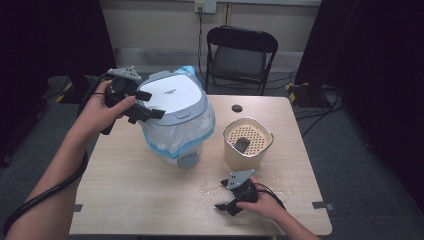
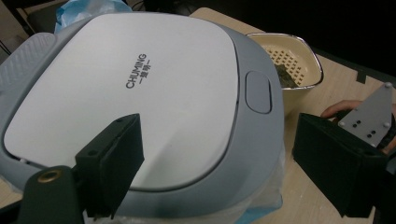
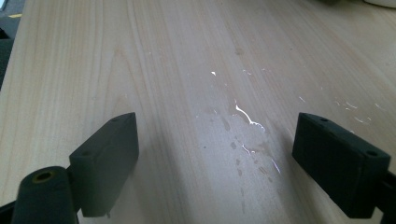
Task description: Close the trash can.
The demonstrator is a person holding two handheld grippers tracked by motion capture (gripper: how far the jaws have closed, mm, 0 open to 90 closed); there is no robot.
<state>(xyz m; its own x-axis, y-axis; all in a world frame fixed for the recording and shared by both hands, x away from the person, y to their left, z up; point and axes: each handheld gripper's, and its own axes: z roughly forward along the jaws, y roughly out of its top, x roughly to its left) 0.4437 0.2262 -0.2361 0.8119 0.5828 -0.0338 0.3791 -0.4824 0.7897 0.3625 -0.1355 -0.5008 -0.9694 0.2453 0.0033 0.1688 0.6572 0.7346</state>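
A light wooden surface point(image 1: 150, 200) holds a grey and white lidded bin point(image 1: 175, 107) lined with a clear and blue plastic bag point(image 1: 202, 127), which bulges out below the lid. The lid point(image 2: 140, 88) is down and carries a printed brand name and a small grey push button at its front edge. To the right of the bin stands a cream container point(image 1: 247, 144) with a perforated insert and a dark lump lying on it. A wet patch point(image 3: 247, 130) with small droplets glistens on the wood near the front edge, in front of the container. Behind the surface stands a black folding chair point(image 1: 240, 55), with cables on the grey floor.

The left tongs point(image 1: 145, 106) hover just over the left rear part of the bin lid, spread wide with nothing between them; in the left gripper view the lid lies directly under both pads. The right tongs point(image 1: 225, 206) rest low over the wood near the front right, well apart from the bin, also spread and empty, with the wet patch between and ahead of them
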